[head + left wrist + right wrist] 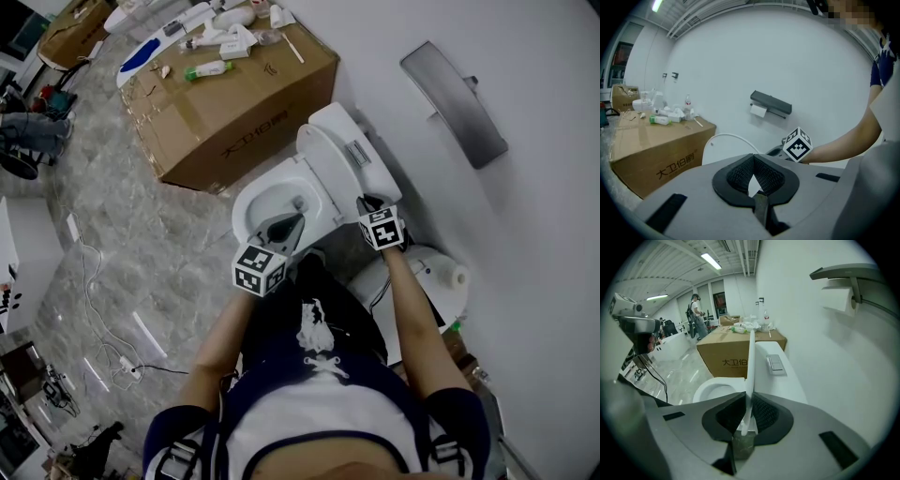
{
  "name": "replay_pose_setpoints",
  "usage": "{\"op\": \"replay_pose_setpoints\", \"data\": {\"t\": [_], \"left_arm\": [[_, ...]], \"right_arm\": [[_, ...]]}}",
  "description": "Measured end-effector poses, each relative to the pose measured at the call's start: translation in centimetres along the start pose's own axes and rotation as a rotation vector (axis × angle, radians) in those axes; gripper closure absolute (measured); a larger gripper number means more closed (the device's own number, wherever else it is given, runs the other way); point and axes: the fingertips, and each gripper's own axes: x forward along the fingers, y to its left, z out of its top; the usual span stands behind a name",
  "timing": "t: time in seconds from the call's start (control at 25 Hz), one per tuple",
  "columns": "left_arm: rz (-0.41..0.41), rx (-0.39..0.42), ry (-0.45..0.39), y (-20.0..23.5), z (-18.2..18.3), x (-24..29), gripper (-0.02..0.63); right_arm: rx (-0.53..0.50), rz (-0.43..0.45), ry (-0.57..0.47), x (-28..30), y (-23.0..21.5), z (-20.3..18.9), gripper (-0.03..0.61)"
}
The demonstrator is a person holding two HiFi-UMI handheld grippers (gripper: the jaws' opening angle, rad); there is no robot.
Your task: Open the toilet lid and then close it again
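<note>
The toilet lid (pixel 750 366) looks glossy, cardboard box (pixel 244 112) matt.

One toilet (pixel 267 199), one lid (pixel 328 155), one cardboard box (pixel 234 108), one wall-mounted paper holder (pixel 453 103), two tongs: left tongs (pixel 284 228), right tongs (pixel 365 201); two marker cubes (pixel 258 269) (pixel 382 228).

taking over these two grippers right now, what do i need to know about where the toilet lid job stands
Left gripper: shut and empty, held over the front of the toilet bowl.
Right gripper: shut on the free edge of the toilet lid, which runs thin and edge-on between its pads.
Things: the lid is raised, roughly upright in front of the tank; the bowl is uncovered.
Done: the lid is open.
Left: swing the lid down onto the bowl with the right gripper, probably slowly so it does not drop, then let go.
</note>
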Motion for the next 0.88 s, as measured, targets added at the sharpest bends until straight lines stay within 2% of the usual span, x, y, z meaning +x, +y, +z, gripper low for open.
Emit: {"op": "replay_pose_setpoints", "data": {"t": [0.16, 0.28, 0.36, 0.48, 0.6, 0.76, 0.88], "left_arm": [[0.005, 0.000, -0.014, -0.1, 0.4, -0.1, 0.606], [-0.015, 0.001, -0.016, -0.4, 0.3, -0.1, 0.607], [-0.026, -0.002, -0.016, -0.7, 0.2, 0.0, 0.607], [-0.018, 0.002, -0.025, -0.8, 0.5, 0.3, 0.607], [-0.010, 0.021, -0.026, -0.9, 0.6, 0.6, 0.607], [-0.026, 0.050, -0.025, -1.7, 0.8, 1.1, 0.607], [-0.032, 0.061, -0.036, -2.2, 1.3, 1.3, 0.607]], "right_arm": [[-0.070, -0.037, -0.006, -0.5, 0.3, 0.6, 0.540], [-0.135, -0.090, -0.105, -1.6, 0.6, 1.9, 0.538], [-0.118, -0.110, -0.173, -2.3, 0.6, 2.4, 0.538], [-0.073, -0.088, -0.207, -2.8, 0.6, 2.8, 0.538], [-0.075, -0.050, -0.213, -2.8, 1.1, 2.8, 0.538], [-0.085, -0.042, -0.211, -2.8, 1.3, 2.7, 0.538], [-0.075, -0.033, -0.251, -3.7, 1.7, 3.4, 0.538]]}}
